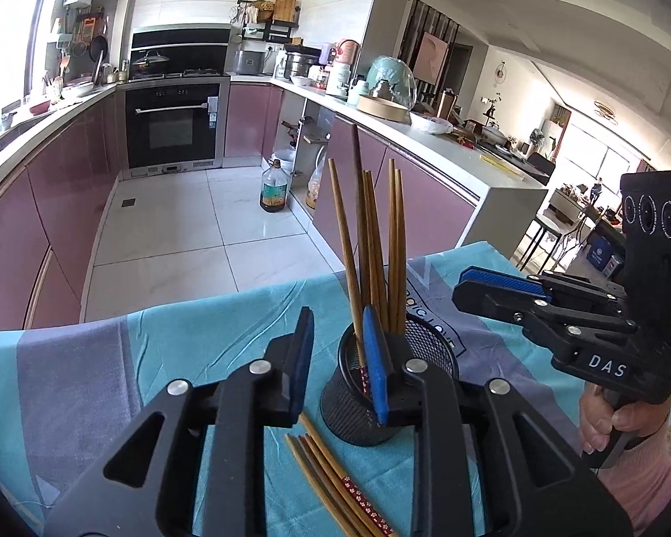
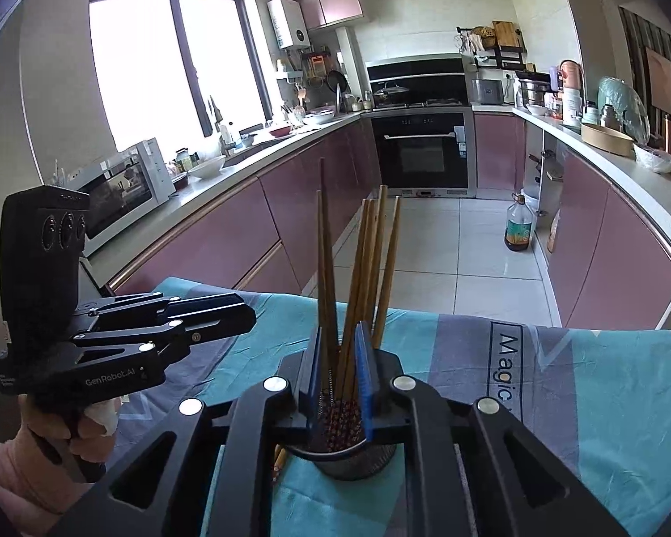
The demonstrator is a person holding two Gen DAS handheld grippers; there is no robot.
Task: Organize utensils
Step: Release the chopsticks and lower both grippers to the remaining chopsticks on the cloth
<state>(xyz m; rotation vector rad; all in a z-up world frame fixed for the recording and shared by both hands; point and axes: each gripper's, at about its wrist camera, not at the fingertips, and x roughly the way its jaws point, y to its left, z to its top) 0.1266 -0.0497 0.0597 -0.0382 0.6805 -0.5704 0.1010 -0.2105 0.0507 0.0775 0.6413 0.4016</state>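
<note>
A black mesh holder (image 1: 358, 407) stands on the blue cloth with several wooden chopsticks (image 1: 371, 232) upright in it. More chopsticks (image 1: 335, 483) lie flat on the cloth just left of the holder. My left gripper (image 1: 340, 358) is open and empty, its right finger in front of the holder's rim. My right gripper (image 2: 340, 371) sits right above the holder (image 2: 344, 456), its blue pads on either side of the standing chopsticks (image 2: 358, 268); the jaws stand narrowly apart and do not squeeze them. It also shows at the right of the left wrist view (image 1: 501, 291).
The blue and grey cloth (image 2: 581, 402) covers the table, whose far edge drops to the kitchen floor. Counters with pink cabinets run along both sides. An oil bottle (image 1: 273, 190) stands on the floor.
</note>
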